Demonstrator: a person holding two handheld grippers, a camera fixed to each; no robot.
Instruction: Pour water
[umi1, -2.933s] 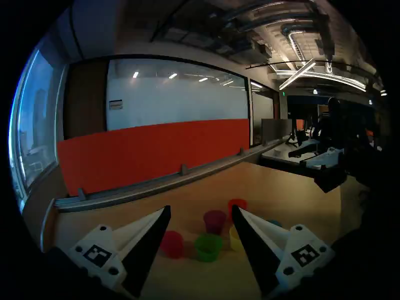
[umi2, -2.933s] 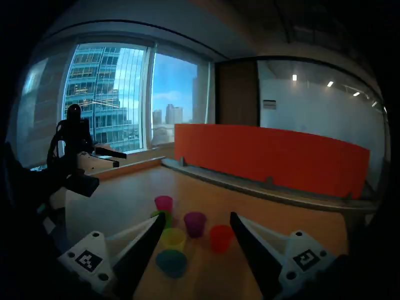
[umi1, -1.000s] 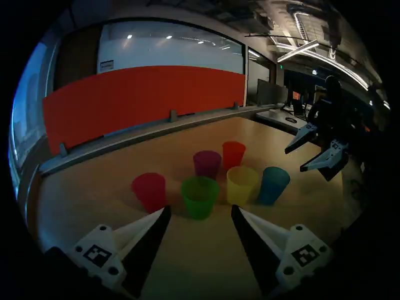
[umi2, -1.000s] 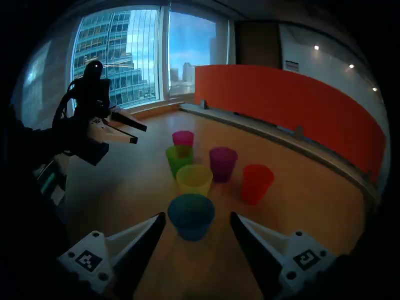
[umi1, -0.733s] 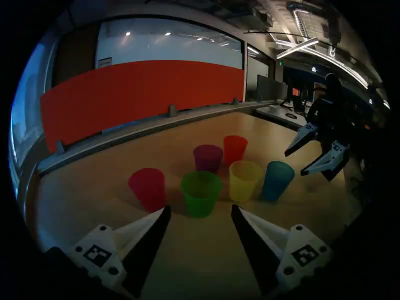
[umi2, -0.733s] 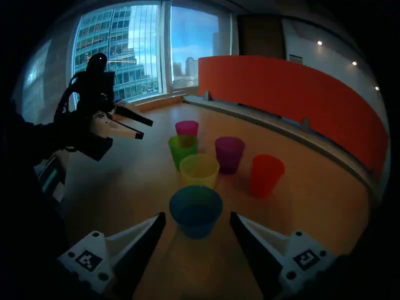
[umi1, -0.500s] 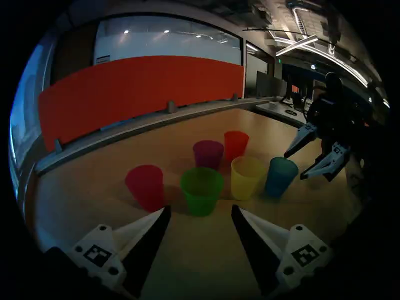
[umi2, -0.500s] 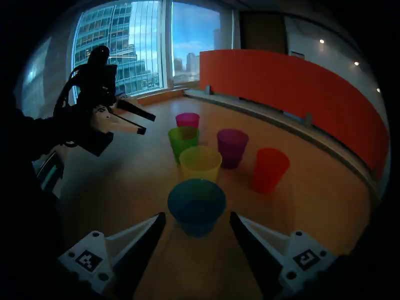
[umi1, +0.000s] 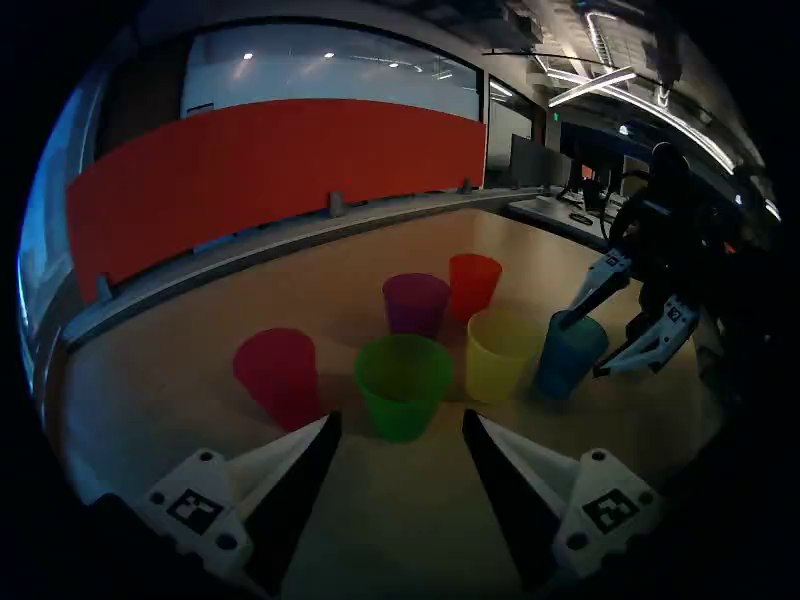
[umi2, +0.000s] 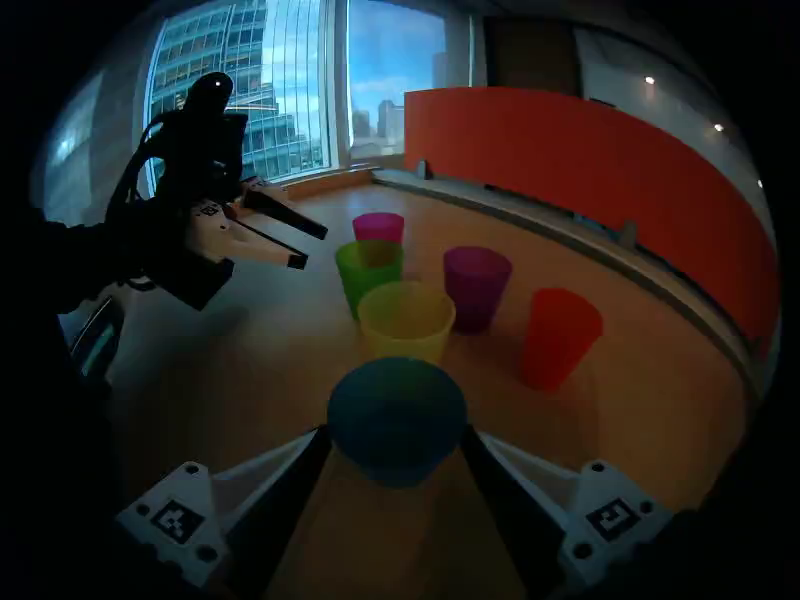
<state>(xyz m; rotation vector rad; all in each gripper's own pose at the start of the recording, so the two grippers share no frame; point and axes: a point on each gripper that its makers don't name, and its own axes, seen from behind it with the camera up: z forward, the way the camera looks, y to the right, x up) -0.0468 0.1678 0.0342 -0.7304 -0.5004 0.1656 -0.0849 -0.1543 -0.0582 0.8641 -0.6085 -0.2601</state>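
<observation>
My right gripper (umi2: 393, 438): spread wide, fingers flanking the blue cup (umi2: 396, 415) at lower centre of the right gripper view; can't tell if they touch it. My left gripper (umi1: 400, 418): spread wide, holding nothing, green cup (umi1: 403, 380) just ahead.

The left gripper (umi1: 400, 415) was held low and level, its two white, black-edged fingers (umi1: 290, 480) spread wide and pointing straight ahead. In the right gripper view the left gripper (umi2: 311, 248) hung at the far left with jaws parted and tips slanting down to the right, carried on a dark-sleeved arm (umi2: 80, 265). The right gripper (umi2: 393, 432) was spread just as wide with its fingers (umi2: 520, 485) reaching forward, and in the left gripper view the right gripper (umi1: 582, 346) stood at the right, angled down and leftward, one finger above the other.
</observation>
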